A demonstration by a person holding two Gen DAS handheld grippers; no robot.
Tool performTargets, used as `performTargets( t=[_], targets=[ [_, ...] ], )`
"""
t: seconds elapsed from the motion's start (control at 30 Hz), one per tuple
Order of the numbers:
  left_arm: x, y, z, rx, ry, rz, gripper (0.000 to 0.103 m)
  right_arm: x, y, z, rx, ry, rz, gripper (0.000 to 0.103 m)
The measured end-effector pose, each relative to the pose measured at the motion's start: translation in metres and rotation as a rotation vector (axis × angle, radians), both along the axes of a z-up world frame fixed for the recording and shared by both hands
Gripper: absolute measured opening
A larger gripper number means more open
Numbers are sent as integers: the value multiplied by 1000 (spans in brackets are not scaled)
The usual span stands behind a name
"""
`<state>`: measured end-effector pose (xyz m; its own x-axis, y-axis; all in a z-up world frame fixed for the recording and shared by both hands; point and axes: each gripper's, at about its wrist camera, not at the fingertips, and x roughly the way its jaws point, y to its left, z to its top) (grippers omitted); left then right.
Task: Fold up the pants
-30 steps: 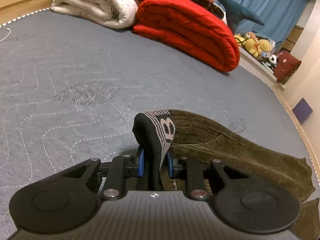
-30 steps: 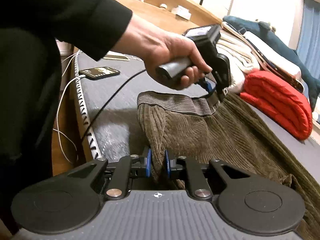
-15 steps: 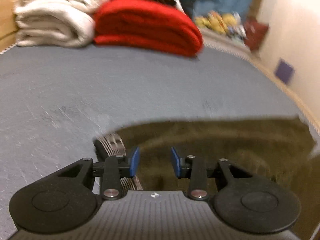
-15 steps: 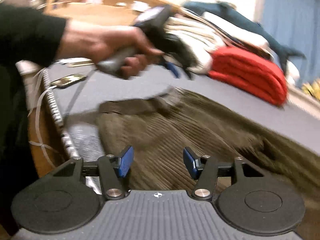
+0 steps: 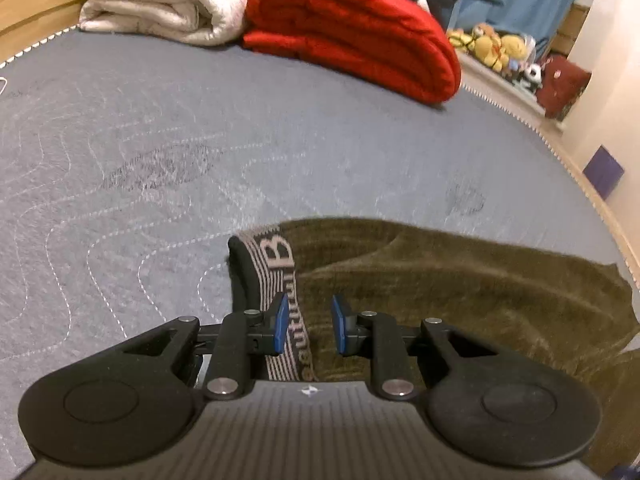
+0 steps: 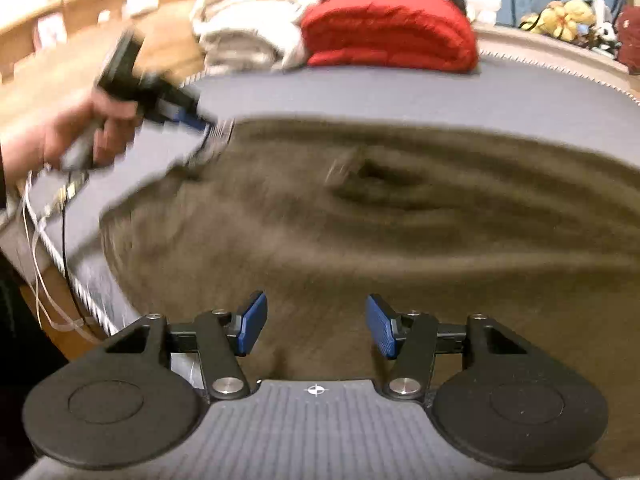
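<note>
I see olive corduroy pants (image 5: 460, 292) spread flat on the grey bed (image 5: 200, 140), striped waistband (image 5: 276, 280) up. Left tongs (image 5: 307, 326) just narrowed, waistband between pads, not pinched. Right tongs (image 6: 316, 328) spread wide above fabric.

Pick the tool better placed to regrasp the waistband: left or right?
Left. The left tool already straddles the waistband, jaws just closing, pads not yet pressing. The right tool hangs open over the pants, far from it.

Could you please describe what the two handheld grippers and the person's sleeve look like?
Both the left gripper and right gripper are matte black, with ribbed grey bodies, round side discs, silver screws and blue finger pads. A black cable trails below the left one. The sleeve isn't clearly visible.
</note>
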<state>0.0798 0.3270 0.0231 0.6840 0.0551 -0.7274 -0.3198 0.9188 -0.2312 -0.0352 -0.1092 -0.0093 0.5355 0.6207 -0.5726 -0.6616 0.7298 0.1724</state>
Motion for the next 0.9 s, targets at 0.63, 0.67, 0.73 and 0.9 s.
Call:
performTargets(
  t=[0.63,0.67,0.73,0.9],
  targets=[
    [72,-27,2,118,-65,-62,56,134,-86,56,235,42,-353,72],
    [81,-24,2,132,-58,-66,57,138,-82,56,234,46,-348,72],
    [102,-19,0,177,-36,-97,70,144,-77,57,241,51,-324,72],
    [145,-5,-16,193,42,-230,82,139,-69,62,195,3,-291,72]
  ],
)
